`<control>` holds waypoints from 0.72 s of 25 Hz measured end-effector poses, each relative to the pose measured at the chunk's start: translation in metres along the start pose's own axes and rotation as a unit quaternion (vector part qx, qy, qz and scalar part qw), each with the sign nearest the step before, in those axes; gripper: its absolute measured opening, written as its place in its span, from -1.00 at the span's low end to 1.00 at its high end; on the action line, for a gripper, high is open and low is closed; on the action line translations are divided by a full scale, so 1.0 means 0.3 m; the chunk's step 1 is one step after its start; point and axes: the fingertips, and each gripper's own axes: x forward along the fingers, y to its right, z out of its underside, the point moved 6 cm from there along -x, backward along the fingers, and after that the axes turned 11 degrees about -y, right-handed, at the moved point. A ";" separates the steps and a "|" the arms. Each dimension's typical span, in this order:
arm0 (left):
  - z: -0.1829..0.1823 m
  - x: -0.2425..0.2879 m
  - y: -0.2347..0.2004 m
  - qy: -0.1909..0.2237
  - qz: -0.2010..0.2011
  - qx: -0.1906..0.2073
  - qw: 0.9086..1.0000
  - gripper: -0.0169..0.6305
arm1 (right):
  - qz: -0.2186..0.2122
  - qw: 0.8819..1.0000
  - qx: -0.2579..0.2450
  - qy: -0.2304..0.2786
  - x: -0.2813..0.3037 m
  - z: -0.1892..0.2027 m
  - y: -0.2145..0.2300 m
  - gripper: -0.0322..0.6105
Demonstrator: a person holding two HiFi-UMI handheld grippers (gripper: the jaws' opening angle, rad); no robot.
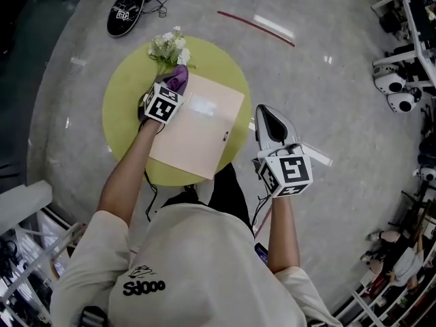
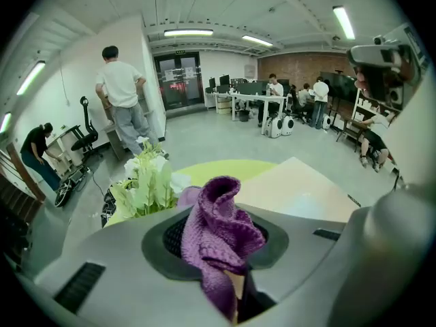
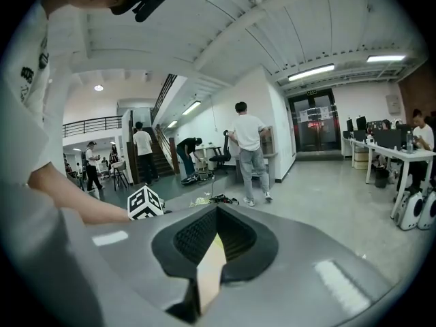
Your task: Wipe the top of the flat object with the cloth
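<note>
A flat beige board (image 1: 201, 128) lies on a round yellow-green table (image 1: 126, 107). My left gripper (image 1: 176, 82) is at the board's far left corner, shut on a bunched purple knitted cloth (image 1: 179, 78). In the left gripper view the cloth (image 2: 221, 230) sticks up out of the closed jaws, and the board (image 2: 300, 189) lies beyond it to the right. My right gripper (image 1: 268, 116) hangs off the table's right side over the floor. It is shut with nothing in it, and only a thin slit shows between the jaws in the right gripper view (image 3: 208, 278).
A bunch of white flowers (image 1: 169, 46) sits on the table just beyond the cloth, close to the left gripper (image 2: 146, 182). On the floor are a black device with cables (image 1: 126, 11) and a red rod (image 1: 255, 27). White machines (image 1: 395, 90) stand at the right. People stand farther off.
</note>
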 end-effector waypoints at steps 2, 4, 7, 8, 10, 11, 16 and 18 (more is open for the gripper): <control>-0.011 0.006 0.025 0.004 0.003 0.000 1.000 -0.61 | 0.001 1.000 0.003 -0.004 0.001 0.015 0.004 -0.88; -0.027 0.009 0.055 0.011 0.009 -0.001 1.000 -0.61 | 0.001 1.000 0.005 -0.007 -0.002 0.027 0.003 -0.88; -0.057 0.020 0.132 0.018 0.023 0.010 1.000 -0.61 | 0.007 1.000 0.007 -0.010 -0.015 0.044 0.008 -0.88; -0.069 0.025 0.168 0.019 0.030 0.019 0.999 -0.61 | 0.009 1.000 0.007 -0.015 -0.022 0.052 0.011 -0.88; -0.092 0.038 0.244 0.024 0.044 0.036 0.998 -0.61 | 0.011 0.999 0.003 -0.034 -0.040 0.072 0.018 -0.88; -0.106 0.044 0.281 0.028 0.051 0.042 0.997 -0.61 | 0.013 0.999 0.000 -0.043 -0.050 0.082 0.021 -0.87; -0.157 0.053 0.445 0.033 0.080 0.094 0.992 -0.61 | 0.029 0.998 0.017 -0.049 -0.112 0.115 0.020 -0.87; -0.177 0.052 0.511 0.030 0.095 0.121 0.988 -0.61 | 0.038 0.998 0.021 -0.049 -0.142 0.126 0.020 -0.87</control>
